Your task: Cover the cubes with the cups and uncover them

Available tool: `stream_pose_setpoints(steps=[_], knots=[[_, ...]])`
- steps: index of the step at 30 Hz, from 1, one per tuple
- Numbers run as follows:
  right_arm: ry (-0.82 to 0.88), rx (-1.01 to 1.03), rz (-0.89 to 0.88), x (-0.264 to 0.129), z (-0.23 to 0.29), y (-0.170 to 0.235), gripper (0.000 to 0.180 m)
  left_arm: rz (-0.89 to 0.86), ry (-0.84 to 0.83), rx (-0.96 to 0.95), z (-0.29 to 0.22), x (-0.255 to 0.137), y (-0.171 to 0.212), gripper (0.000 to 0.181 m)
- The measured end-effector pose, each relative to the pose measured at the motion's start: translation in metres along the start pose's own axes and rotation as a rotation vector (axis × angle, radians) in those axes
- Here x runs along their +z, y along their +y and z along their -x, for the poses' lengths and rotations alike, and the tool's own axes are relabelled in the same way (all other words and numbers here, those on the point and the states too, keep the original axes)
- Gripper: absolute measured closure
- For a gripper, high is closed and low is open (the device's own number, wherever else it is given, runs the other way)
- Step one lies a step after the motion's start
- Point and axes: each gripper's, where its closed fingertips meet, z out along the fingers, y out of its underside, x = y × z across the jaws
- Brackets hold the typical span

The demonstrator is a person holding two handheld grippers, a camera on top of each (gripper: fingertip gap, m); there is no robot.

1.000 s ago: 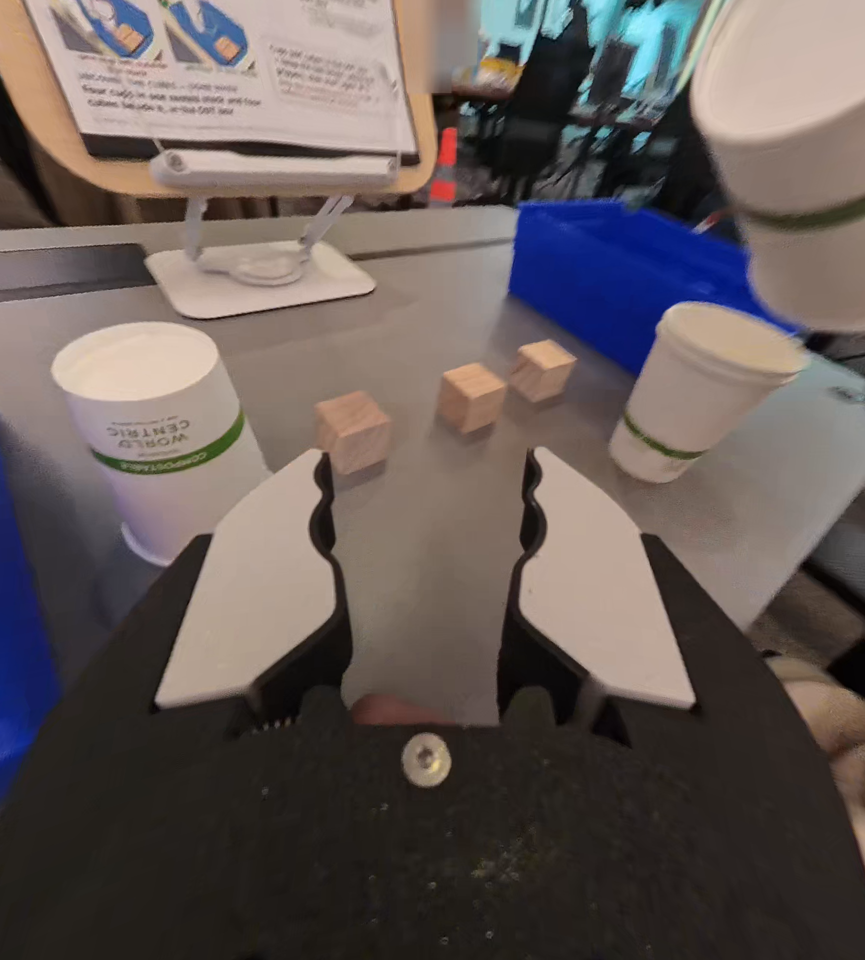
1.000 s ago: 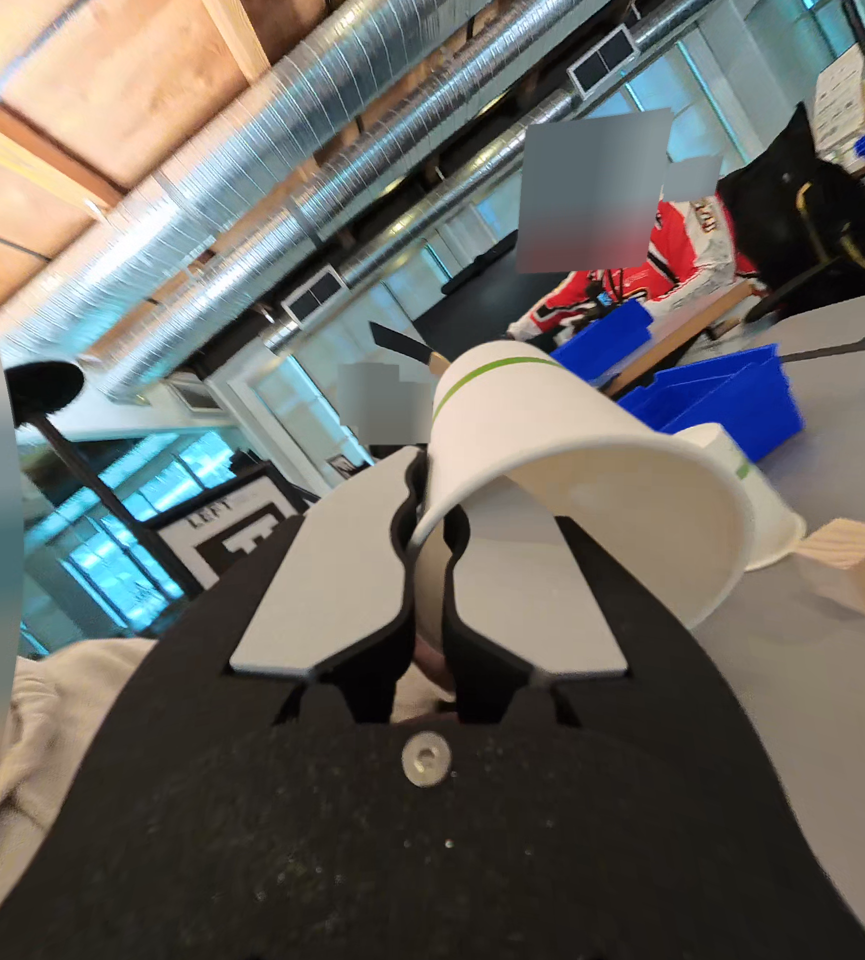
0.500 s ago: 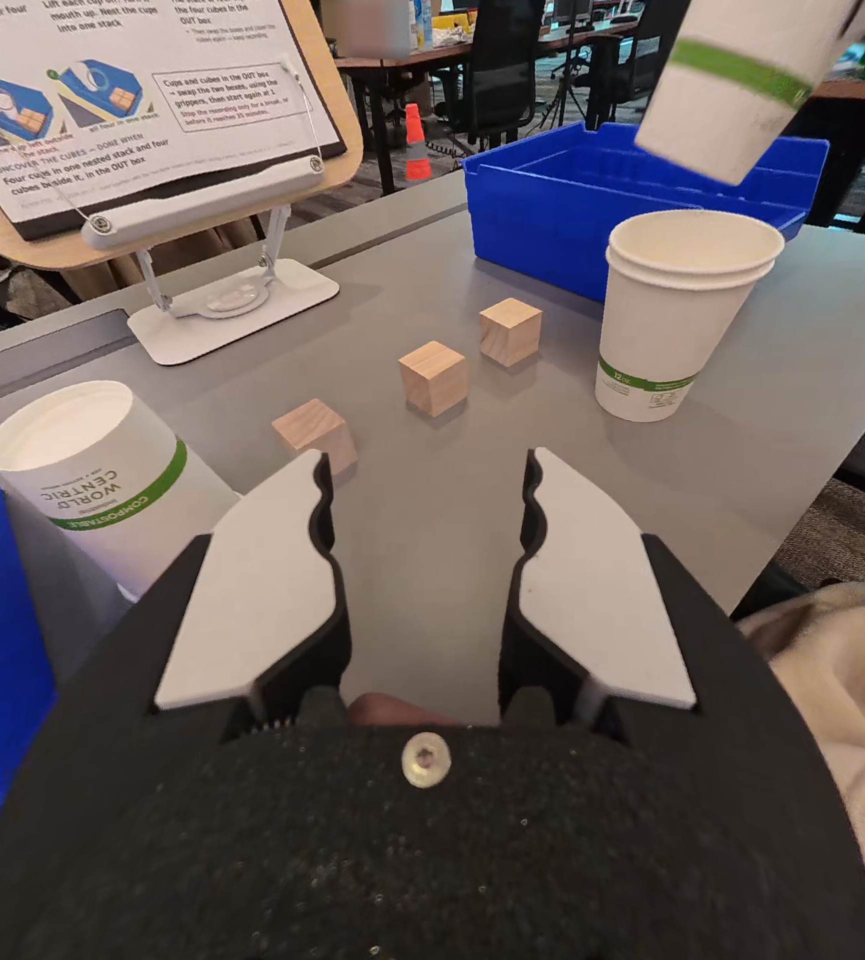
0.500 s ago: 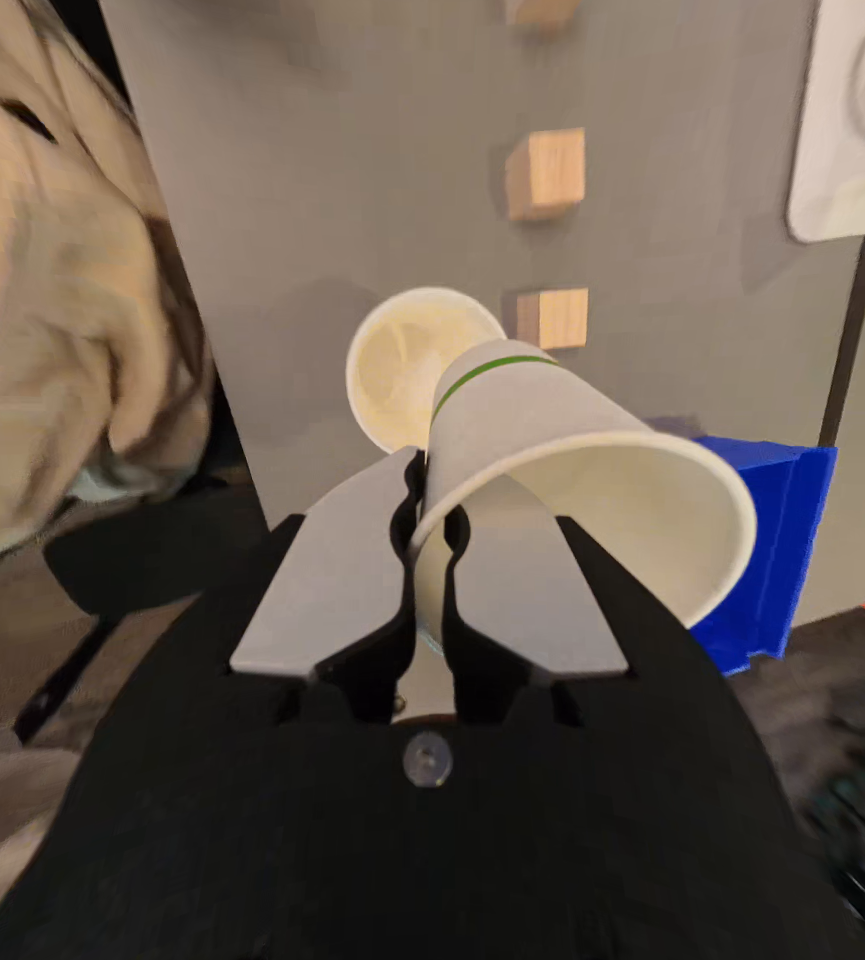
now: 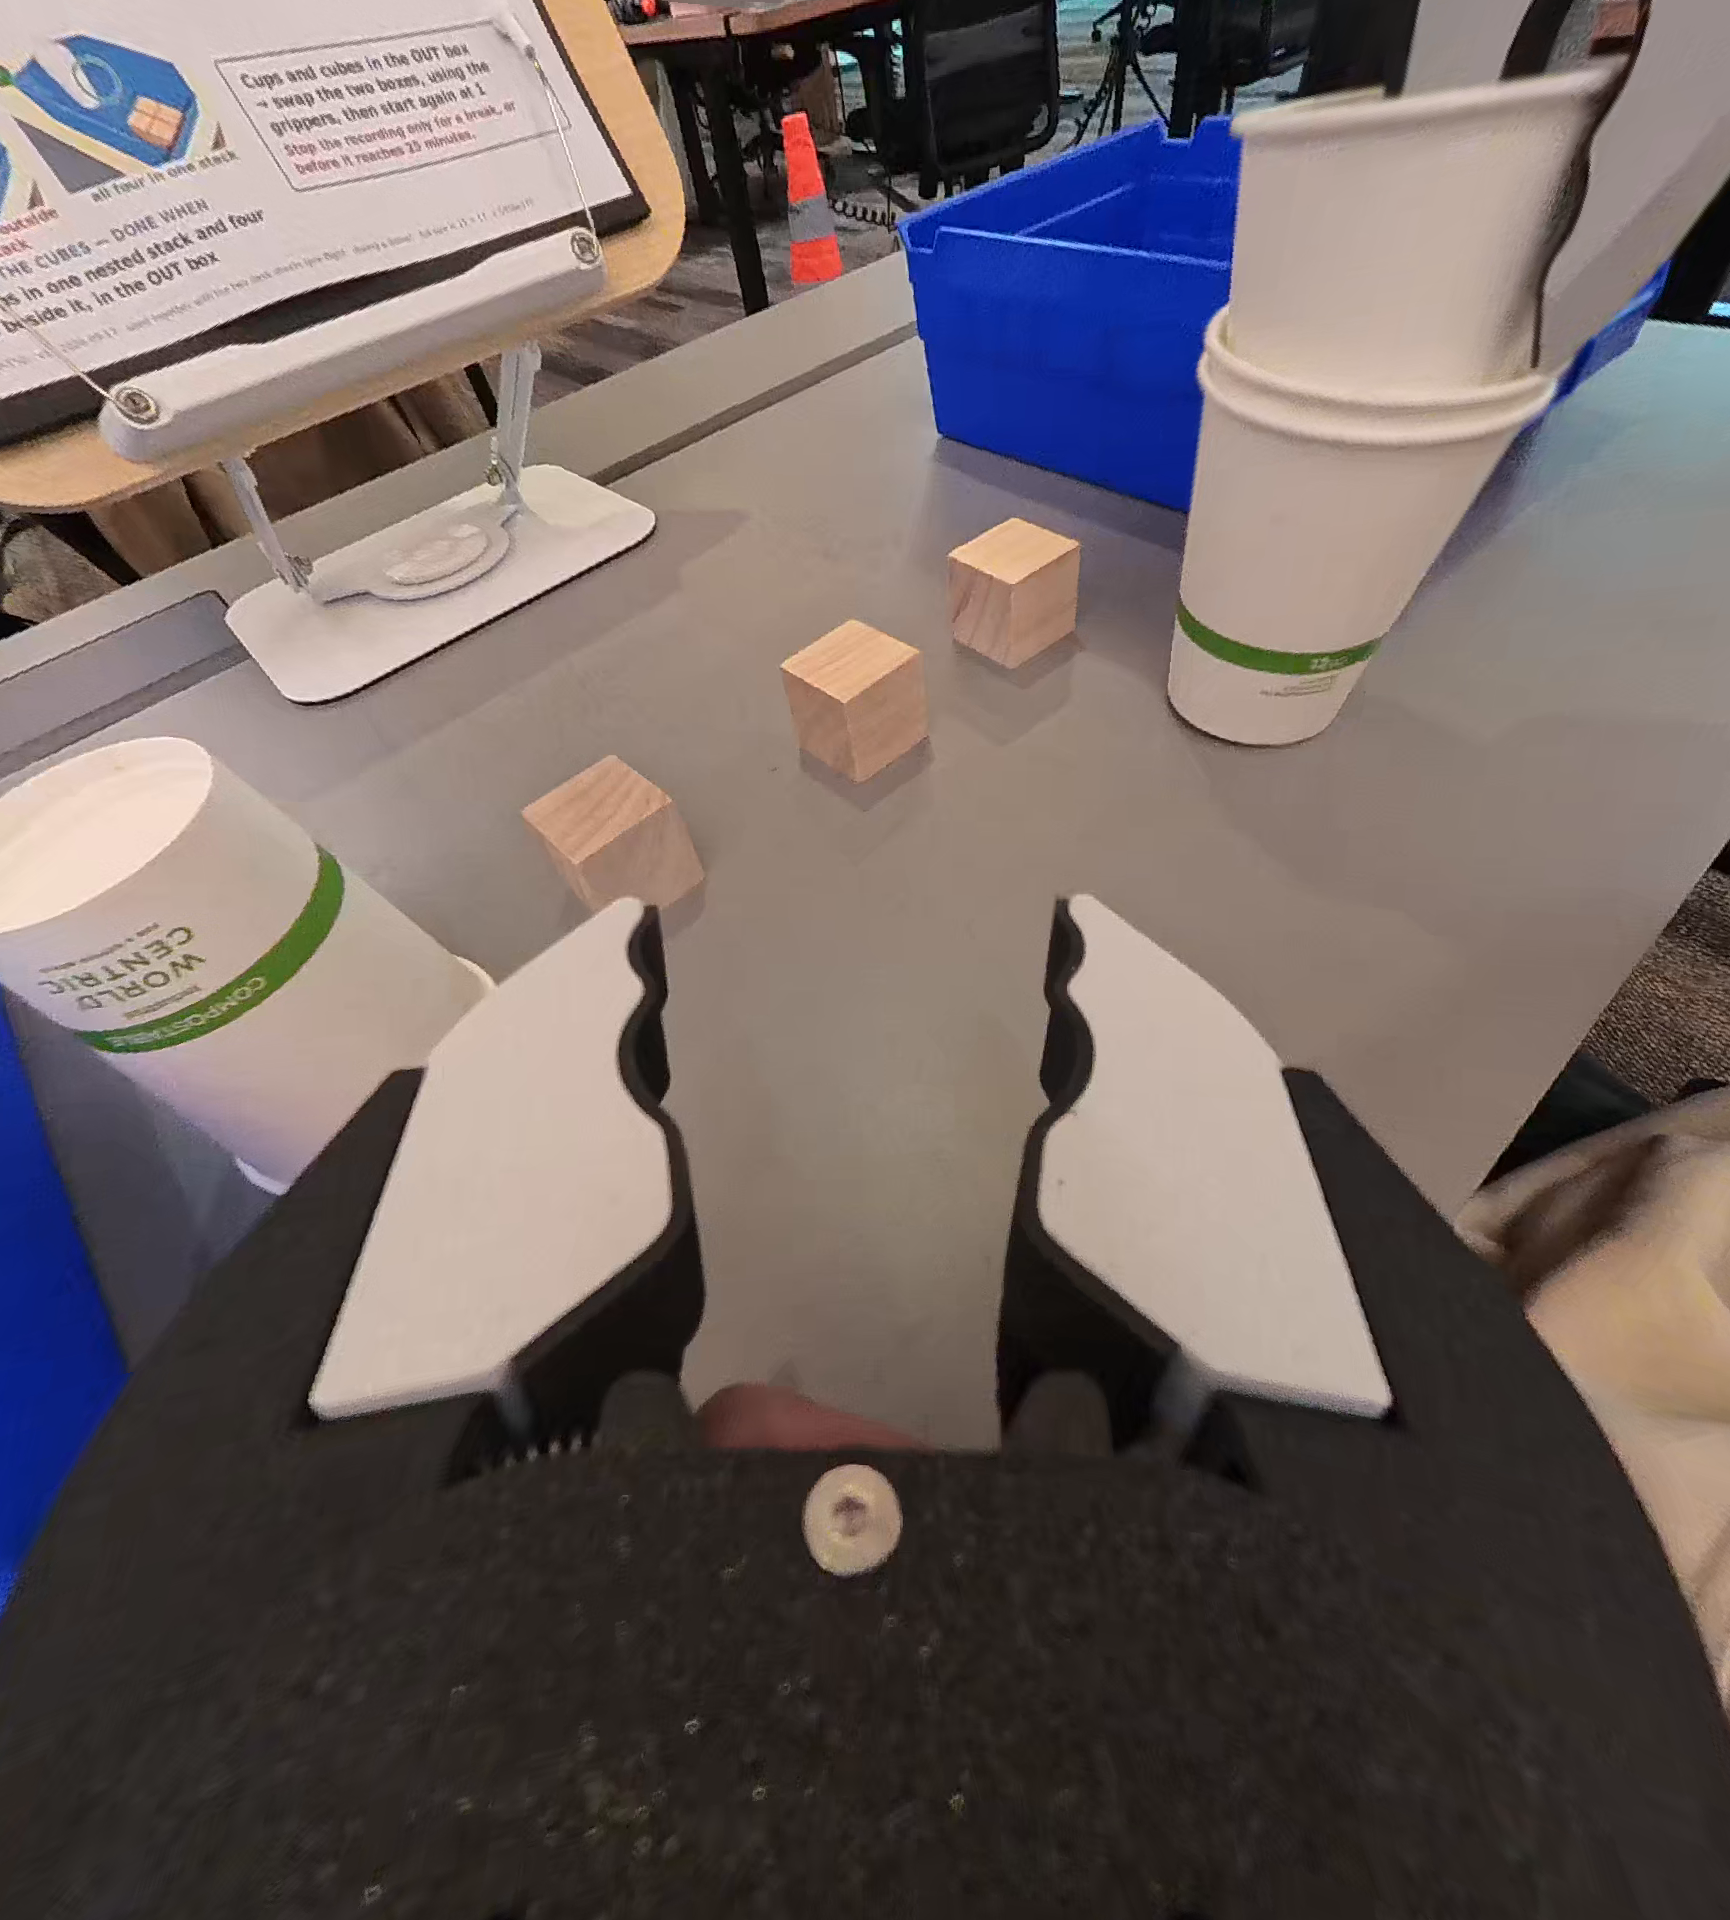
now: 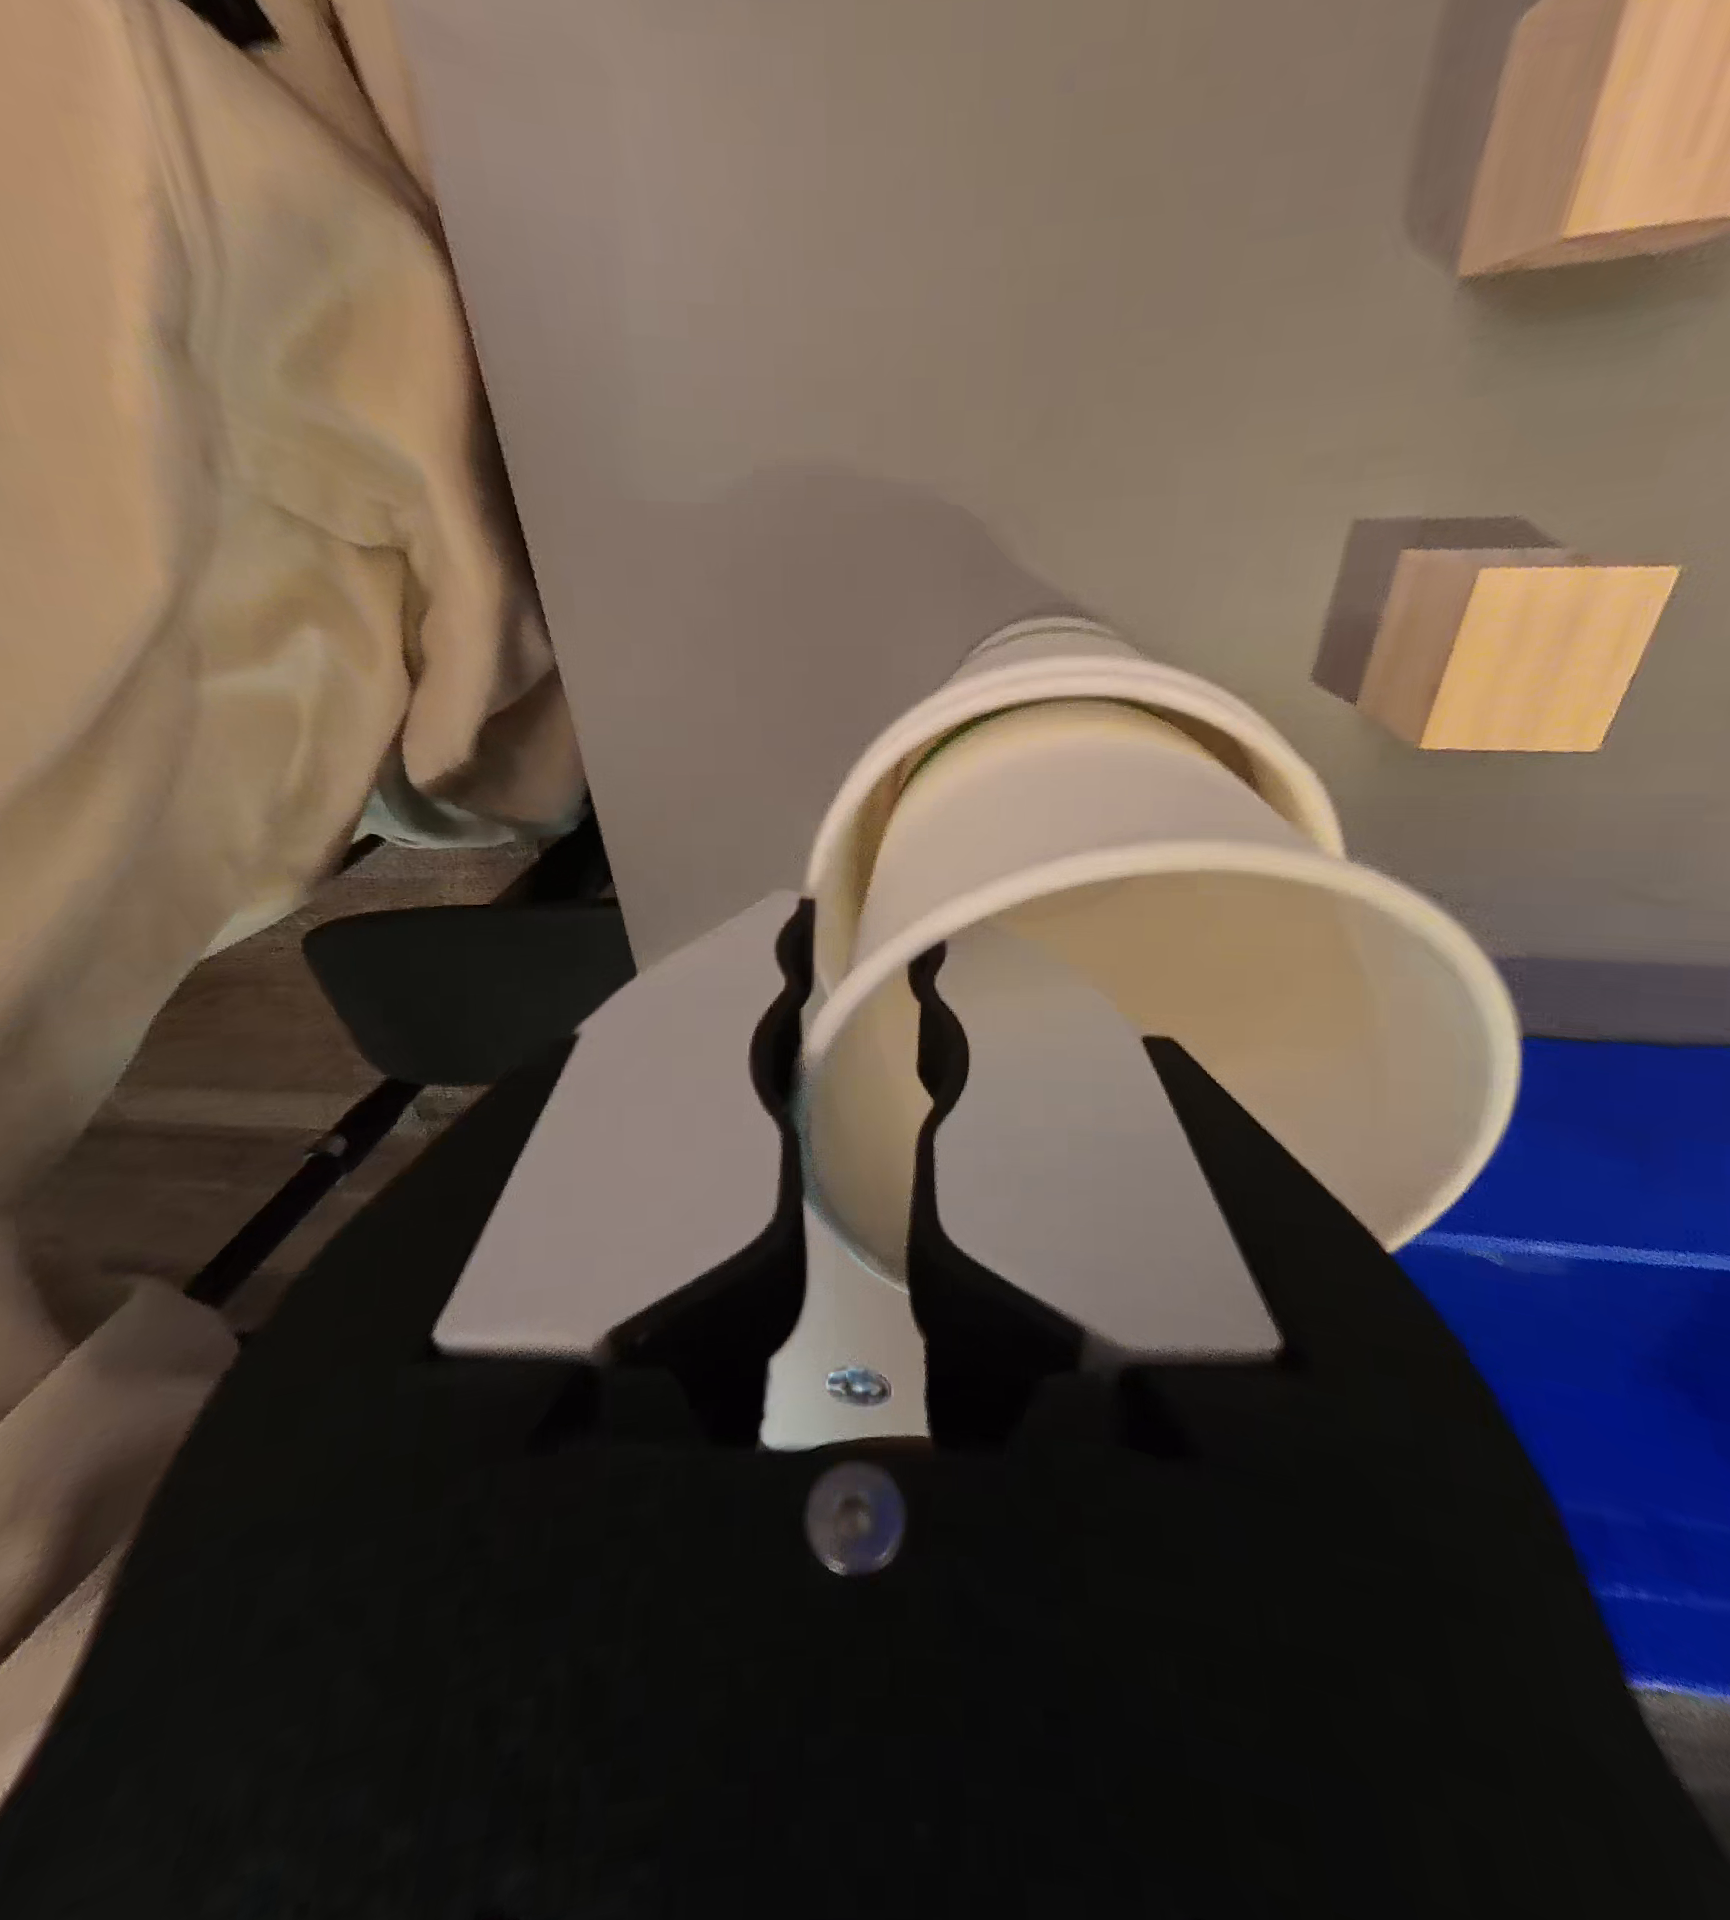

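Since half a second ago the held paper cup has dropped from above the blue bin into the mouth of the upright cup stack at two o'clock on the grey table, pinched by its rim wall in the right gripper. Such a cup looks light, thin and easily crushed, so the rim, its stiffest part, seems the best hold. Three wooden cubes sit uncovered mid-table, an inverted cup stands at nine o'clock, and the left gripper hangs spread and empty.
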Motion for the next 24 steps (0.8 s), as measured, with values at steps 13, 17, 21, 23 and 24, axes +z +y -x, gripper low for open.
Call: stream_pose_setpoints(steps=[13,17,21,23,24], knots=[[0.300,-0.022,-0.497,-0.060,-0.003,-0.044,0.124,0.009,-0.055,-0.007,0.008,0.001,0.003,0.110],[0.460,0.086,-1.315,-0.113,0.033,-0.094,0.112,-0.027,-0.162,-0.116,0.033,-0.007,0.000,0.110],[0.578,0.253,-1.618,-0.056,0.057,-0.105,0.112,-0.027,-0.304,-0.207,0.064,-0.015,0.012,0.108],[0.634,0.258,-1.606,-0.023,0.064,-0.112,0.115,-0.002,-0.330,-0.241,0.072,-0.015,0.022,0.106],[0.655,0.254,-1.598,-0.013,0.066,-0.113,0.117,0.011,-0.343,-0.253,0.075,-0.014,0.026,0.106]])
